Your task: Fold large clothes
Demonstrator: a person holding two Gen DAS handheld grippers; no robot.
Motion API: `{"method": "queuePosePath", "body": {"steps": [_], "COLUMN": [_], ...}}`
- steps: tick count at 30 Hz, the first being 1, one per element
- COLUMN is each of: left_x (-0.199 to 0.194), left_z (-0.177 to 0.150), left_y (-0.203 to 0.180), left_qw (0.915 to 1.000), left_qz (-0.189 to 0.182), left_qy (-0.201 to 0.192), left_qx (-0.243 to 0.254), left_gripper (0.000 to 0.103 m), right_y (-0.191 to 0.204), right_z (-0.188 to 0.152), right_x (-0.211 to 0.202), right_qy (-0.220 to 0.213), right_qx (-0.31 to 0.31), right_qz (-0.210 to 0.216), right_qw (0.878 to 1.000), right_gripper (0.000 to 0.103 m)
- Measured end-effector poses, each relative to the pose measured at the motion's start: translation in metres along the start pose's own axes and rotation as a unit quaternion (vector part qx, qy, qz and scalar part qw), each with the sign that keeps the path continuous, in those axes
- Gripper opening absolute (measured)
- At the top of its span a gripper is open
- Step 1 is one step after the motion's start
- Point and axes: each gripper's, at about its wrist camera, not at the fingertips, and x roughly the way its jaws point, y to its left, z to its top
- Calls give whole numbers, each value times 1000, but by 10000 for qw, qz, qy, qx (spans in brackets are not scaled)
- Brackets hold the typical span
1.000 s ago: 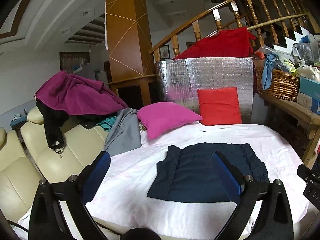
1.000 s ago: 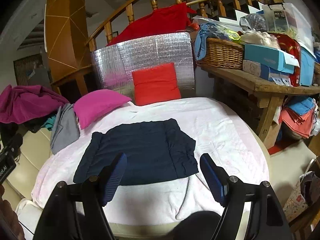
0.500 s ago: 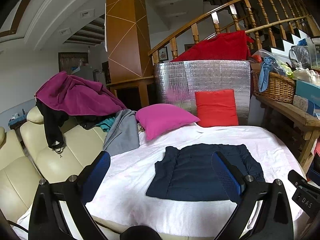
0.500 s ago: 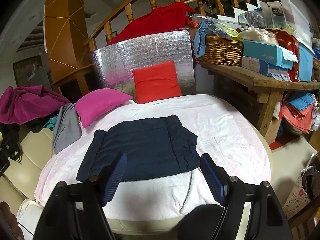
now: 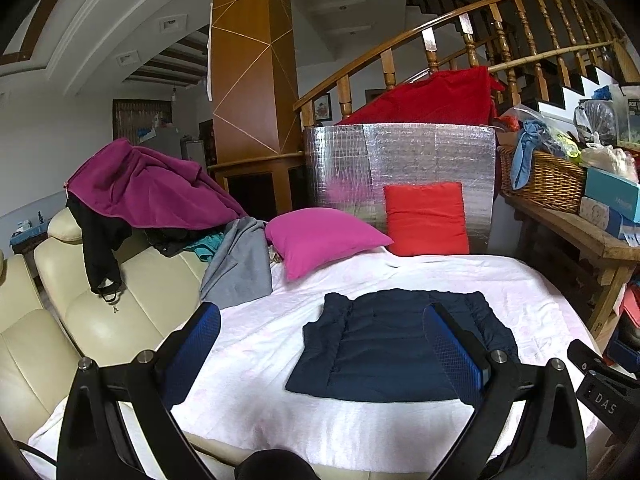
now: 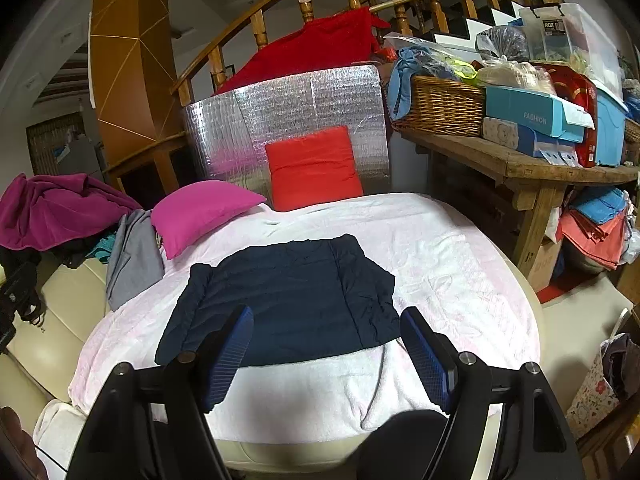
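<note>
Navy garment [image 6: 288, 300], one, lies flat as a rough rectangle on the pink-white blanket [image 6: 460, 280] covering the round bed, side panels already turned in, puckered seams along both flanks. Left claw [image 5: 320, 352] spread wide, holding nothing, hovering at the near edge; right claw [image 6: 326, 354] likewise spread and empty, its pads level with the garment's hem at 6 o'clock. Judgement: the step in hand is the next fold, probably hem toward the far edge at 12 o'clock. To do it well, pinch the two near corners together, one claw each, catching all layers so the tucked panels do not slide out; lift low, carry evenly, lay edge on edge, then smooth. Count: two cushions at 12 o'clock, one magenta [image 6: 200, 216], one red [image 6: 314, 168]; one silver foil panel [image 6: 288, 120] behind them; one wicker basket [image 6: 444, 106] on the wooden worktop [image 6: 540, 164] at 2 o'clock; a heap of clothes [image 5: 160, 200] on the cream sofa [image 5: 100, 320] at 9 o'clock, number unclear.
</note>
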Motion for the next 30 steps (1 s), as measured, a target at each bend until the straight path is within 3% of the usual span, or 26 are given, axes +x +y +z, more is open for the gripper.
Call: {"method": "queuePosePath", "body": {"steps": [30], "left_x": [-2], "left_z": [-1], "left_y": [2], "left_qw": [10000], "left_qz": [-75], "left_qy": [13], "left_qx": [-11], "left_gripper": [101], "right_y": [-3], "right_z": [3], "right_x": [-3], "right_qy": [-41], "right_qx": [30], "right_qz": [15], "right_qw": [10000], "right_gripper": [79]}}
